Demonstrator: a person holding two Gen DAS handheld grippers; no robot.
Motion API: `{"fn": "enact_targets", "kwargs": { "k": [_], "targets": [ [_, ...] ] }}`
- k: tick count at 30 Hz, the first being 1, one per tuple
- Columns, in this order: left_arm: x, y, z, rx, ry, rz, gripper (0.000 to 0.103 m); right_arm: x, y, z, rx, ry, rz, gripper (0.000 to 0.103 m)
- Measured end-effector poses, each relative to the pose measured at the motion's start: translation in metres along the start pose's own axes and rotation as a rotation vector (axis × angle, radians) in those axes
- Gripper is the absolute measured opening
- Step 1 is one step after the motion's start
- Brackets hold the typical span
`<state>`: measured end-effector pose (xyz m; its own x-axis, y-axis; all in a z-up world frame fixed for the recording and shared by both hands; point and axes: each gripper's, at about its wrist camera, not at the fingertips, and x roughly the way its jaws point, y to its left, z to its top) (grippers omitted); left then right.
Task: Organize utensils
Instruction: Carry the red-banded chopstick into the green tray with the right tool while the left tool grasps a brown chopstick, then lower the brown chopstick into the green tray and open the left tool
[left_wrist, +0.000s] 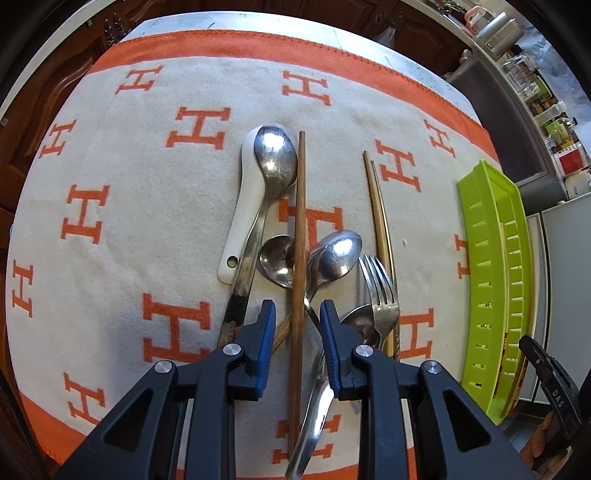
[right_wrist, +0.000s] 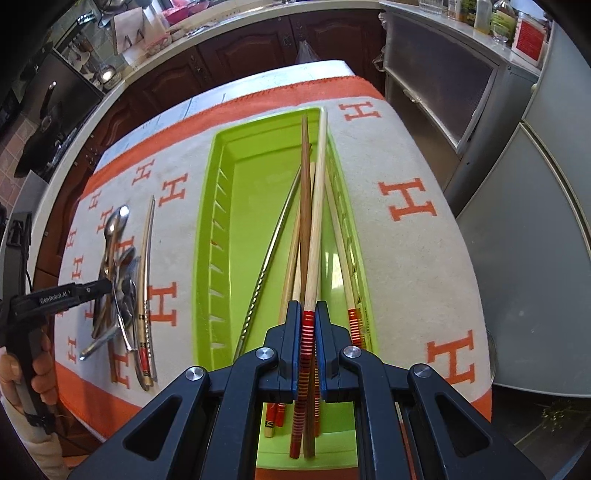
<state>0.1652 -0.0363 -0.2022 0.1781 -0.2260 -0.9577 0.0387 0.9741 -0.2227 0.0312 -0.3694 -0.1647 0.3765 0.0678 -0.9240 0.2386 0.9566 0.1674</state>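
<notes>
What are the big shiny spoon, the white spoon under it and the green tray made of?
Big spoon: probably polished steel; its bowl mirrors the light.
White spoon: looks like glazed ceramic, though it could be plastic; thick, smooth and glossy white.
Green tray: plastic, most likely; bright lime colour with slots moulded into its walls.

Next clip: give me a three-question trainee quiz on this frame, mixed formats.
1. True or false: the right gripper is shut on two chopsticks over the green tray.
2. Which lies on the cloth between the left gripper's open fingers? A) brown chopstick B) fork C) white spoon
3. Fill in: the tray holds only ____.

Key: 1 true; 2 A; 3 chopsticks.
</notes>
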Motion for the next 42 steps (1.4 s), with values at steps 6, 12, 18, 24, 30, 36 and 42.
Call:
{"fn": "enact_targets", "kwargs": {
  "k": [6, 12, 18, 24, 30, 36, 42],
  "targets": [
    [0.006, -0.004, -0.002, -0.002, 0.002, 0.013, 0.018, 0.005, 0.001, -0.005, 0.006, 0.005, 0.031, 0.012],
    [0.007, -0.005, -0.001, -0.026, -0.019, 0.008, 0.005, -0.001, -0.001, -0.009, 0.018, -0.008, 0.049, 0.013],
    [0.0, 0.003, -0.002, -0.051, -0.035, 0.001, 0.004, -0.002, -0.001, -0.014, 0.015, -0.007, 0.067, 0.013],
    [-0.023, 0.007, -0.006, -0.037, -0.08, -0.01, 0.004, -0.005, -0.002, -0.016, 0.017, -0.009, 0.083, 0.013],
    [-0.063, 0.001, -0.01, 0.014, -0.148, -0.017, 0.004, -0.013, 0.0, -0.017, 0.012, -0.026, 0.097, 0.013],
    [-0.1, -0.027, -0.015, 0.102, -0.19, -0.028, 0.004, -0.023, -0.001, -0.019, 0.015, -0.045, 0.106, 0.013],
    [-0.117, -0.071, -0.026, 0.16, -0.175, -0.13, 0.004, -0.035, -0.005, -0.021, 0.029, -0.068, 0.127, 0.013]
  ]
}}
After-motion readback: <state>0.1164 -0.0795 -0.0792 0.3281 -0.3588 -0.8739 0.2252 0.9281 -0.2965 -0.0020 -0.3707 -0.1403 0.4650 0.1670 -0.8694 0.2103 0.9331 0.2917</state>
